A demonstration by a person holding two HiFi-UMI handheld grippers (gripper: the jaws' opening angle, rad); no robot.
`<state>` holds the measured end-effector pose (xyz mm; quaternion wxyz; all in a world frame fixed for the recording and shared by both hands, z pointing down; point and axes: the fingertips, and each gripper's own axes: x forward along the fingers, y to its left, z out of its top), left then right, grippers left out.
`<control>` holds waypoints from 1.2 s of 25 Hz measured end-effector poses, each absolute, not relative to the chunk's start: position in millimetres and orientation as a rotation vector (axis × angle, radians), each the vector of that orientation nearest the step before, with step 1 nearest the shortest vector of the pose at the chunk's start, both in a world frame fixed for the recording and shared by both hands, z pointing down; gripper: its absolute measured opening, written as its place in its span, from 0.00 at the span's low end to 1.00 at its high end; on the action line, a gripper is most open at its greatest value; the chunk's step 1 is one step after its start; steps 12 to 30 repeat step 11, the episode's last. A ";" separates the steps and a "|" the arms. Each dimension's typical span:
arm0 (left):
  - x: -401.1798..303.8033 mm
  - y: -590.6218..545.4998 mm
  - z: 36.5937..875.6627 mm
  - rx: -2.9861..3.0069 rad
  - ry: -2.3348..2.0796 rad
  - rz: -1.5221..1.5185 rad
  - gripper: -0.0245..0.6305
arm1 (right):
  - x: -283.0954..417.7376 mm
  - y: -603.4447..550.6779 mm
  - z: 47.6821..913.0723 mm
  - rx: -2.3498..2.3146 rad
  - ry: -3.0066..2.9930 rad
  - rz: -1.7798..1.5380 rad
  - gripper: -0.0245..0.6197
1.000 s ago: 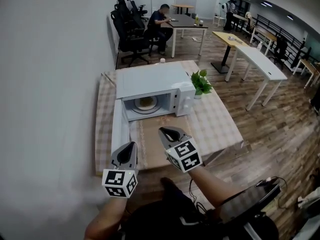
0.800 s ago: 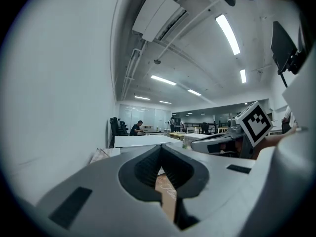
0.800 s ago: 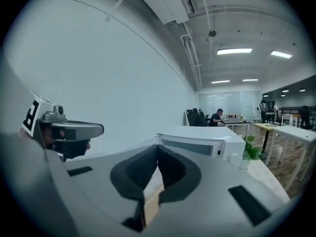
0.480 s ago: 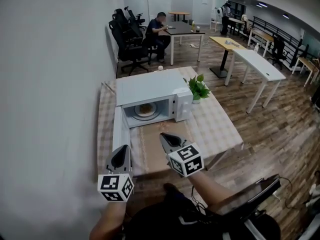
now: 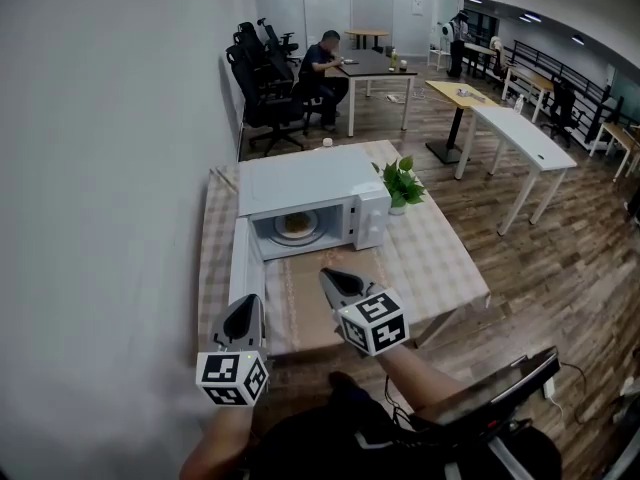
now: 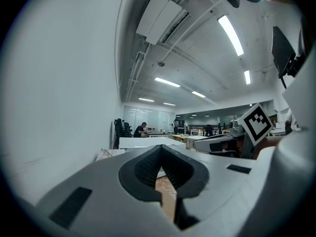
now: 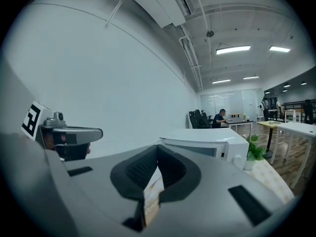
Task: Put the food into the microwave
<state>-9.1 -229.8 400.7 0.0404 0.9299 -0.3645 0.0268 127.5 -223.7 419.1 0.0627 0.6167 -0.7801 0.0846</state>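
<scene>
A white microwave (image 5: 305, 190) stands on the checked table (image 5: 432, 260) with its door (image 5: 241, 266) swung open to the left. Inside it, food on a plate (image 5: 296, 225) rests on the turntable. My left gripper (image 5: 246, 306) hovers over the table's near left edge, just in front of the open door, jaws shut and empty. My right gripper (image 5: 334, 280) hangs above the brown mat (image 5: 303, 303), well short of the microwave, also shut and empty. The left gripper view shows the jaws (image 6: 161, 148) closed together. In the right gripper view the jaws (image 7: 158, 150) are closed too, with the microwave (image 7: 207, 142) ahead.
A small potted plant (image 5: 402, 180) stands right of the microwave. A white wall (image 5: 100, 168) runs close along the left. Behind the table are black office chairs (image 5: 262, 78) and a seated person (image 5: 322, 60). White desks (image 5: 520, 133) stand on the right. A dark tablet (image 5: 492, 396) sits near my right arm.
Both grippers have sunk a little lower and nearer to me. The view has tilted, so the table sits slightly lower in frame. The microwave, door and food stay as they were.
</scene>
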 end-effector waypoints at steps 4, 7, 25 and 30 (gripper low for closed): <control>-8.5 -230.8 399.8 2.857 -1.118 0.087 0.05 | 128.0 -227.7 417.6 1.862 -2.361 0.249 0.05; -12.3 -232.1 397.0 2.853 -1.120 0.086 0.05 | 124.9 -230.5 416.8 1.858 -2.362 0.268 0.05; -16.2 -235.4 393.2 2.852 -1.120 0.085 0.05 | 121.8 -236.2 415.9 1.855 -2.354 0.283 0.05; -16.2 -235.4 393.2 2.852 -1.120 0.085 0.05 | 121.8 -236.2 415.9 1.855 -2.354 0.283 0.05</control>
